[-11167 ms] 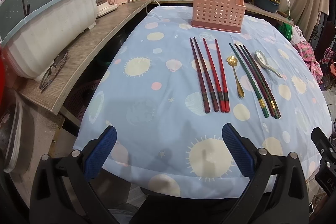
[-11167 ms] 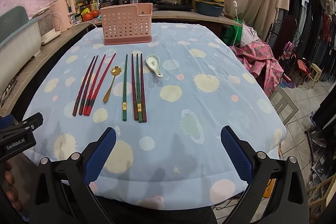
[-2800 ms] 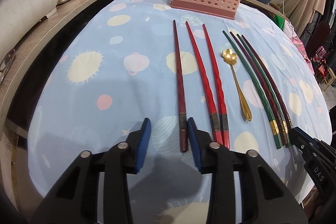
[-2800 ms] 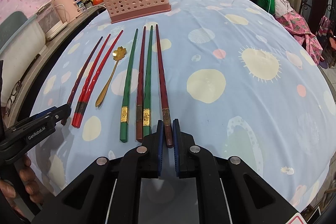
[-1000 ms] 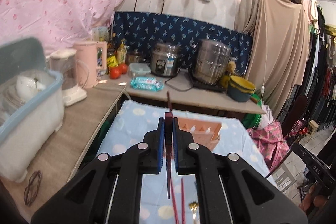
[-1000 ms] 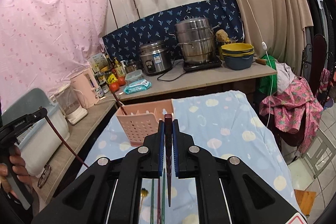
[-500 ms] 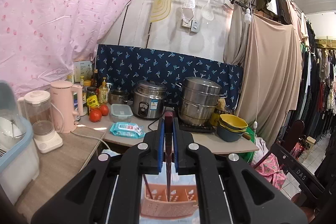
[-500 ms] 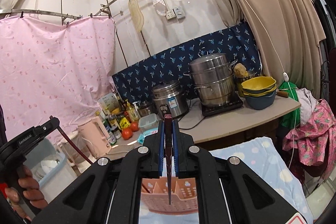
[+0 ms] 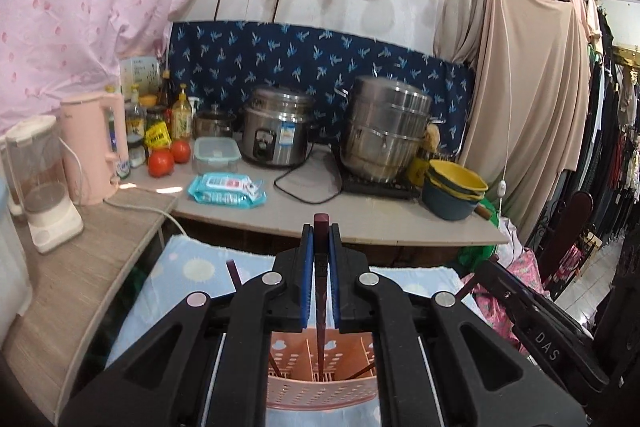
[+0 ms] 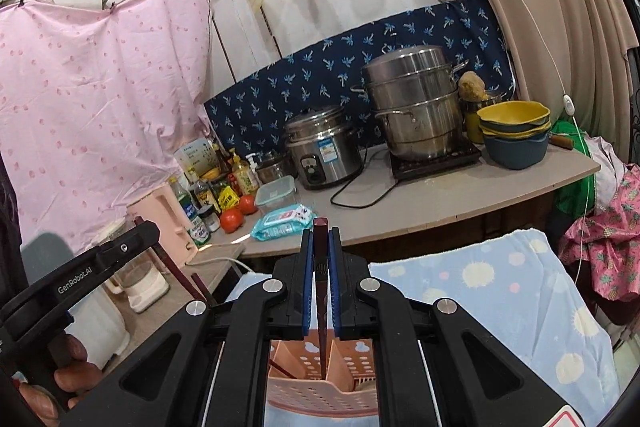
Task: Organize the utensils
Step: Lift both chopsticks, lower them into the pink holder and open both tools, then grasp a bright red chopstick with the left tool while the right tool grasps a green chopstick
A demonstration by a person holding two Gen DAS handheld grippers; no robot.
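Left hand-held gripper (image 9: 319, 277) and right hand-held gripper (image 10: 319, 277) each clamped tight on upright chopstick (image 9: 321, 311), tips inside pink basket (image 9: 322, 389) directly below. Lower straight, release only once seated in compartment.

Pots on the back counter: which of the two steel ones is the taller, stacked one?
The steamer pot, to the right of the rice cooker and beside the bowls: it has stacked tiers, while the cooker is squat with a front label.

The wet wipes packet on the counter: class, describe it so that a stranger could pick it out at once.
Start at the steel rice cooker on the grey counter. In front of it, to its left, lies the wet wipes packet, near the two tomatoes. It is the only flat, soft, turquoise pack there, with a red and white label.
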